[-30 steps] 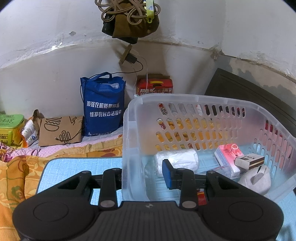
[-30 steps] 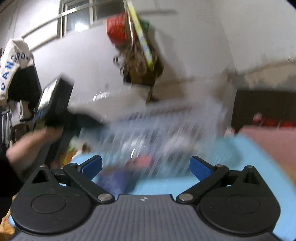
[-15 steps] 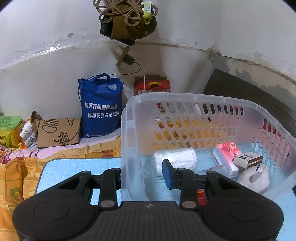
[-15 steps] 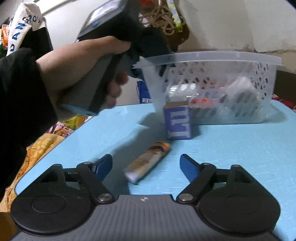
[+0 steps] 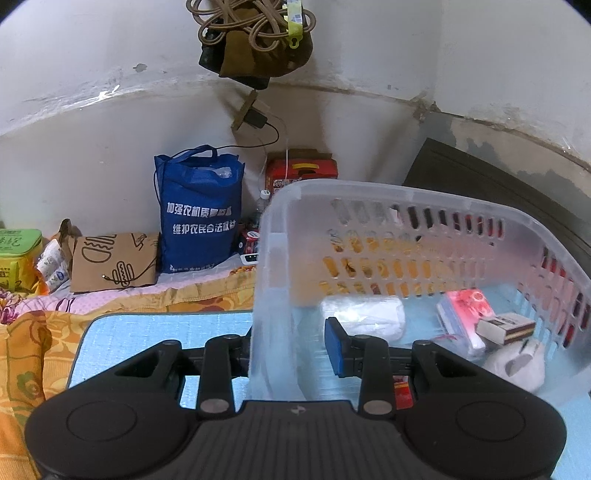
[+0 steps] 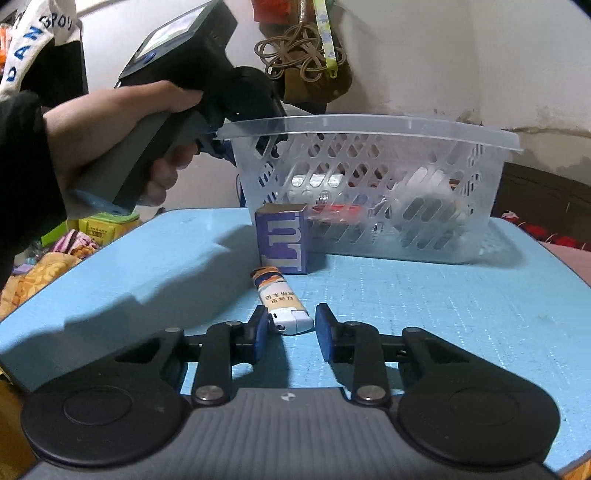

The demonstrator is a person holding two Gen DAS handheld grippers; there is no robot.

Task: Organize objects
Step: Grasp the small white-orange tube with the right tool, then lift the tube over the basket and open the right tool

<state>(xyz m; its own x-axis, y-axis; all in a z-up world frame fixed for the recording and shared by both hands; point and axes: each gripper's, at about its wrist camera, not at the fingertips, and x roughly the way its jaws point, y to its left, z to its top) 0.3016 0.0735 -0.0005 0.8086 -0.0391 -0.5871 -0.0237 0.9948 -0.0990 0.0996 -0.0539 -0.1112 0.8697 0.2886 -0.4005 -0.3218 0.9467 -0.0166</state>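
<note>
A clear plastic basket [image 5: 461, 206] [image 6: 369, 129] stands on the blue table [image 6: 443, 295]. My left gripper [image 5: 288, 350] straddles the basket's near corner wall, one finger outside and one inside; it seems shut on the wall. Inside lie a white roll [image 5: 364, 317], a red-and-white packet [image 5: 463, 310], a small box [image 5: 506, 326] and a white object [image 5: 517, 365]. My right gripper [image 6: 290, 328] is low over the table, its fingers either side of a lighter [image 6: 280, 301] with small gaps left. A blue box [image 6: 282, 240] stands in front of the basket.
Behind the table a blue tote bag [image 5: 199, 210], a cardboard bag [image 5: 114, 260], a red box [image 5: 301, 171] and a green box [image 5: 18, 254] sit on patterned bedding by the wall. Cords and a cloth hang above [image 5: 258, 33]. A dark board [image 5: 498, 192] leans at right.
My right gripper has moved forward to the lighter and its fingers have closed in around it. My left gripper has stayed on the basket's corner, and the basket has barely shifted.
</note>
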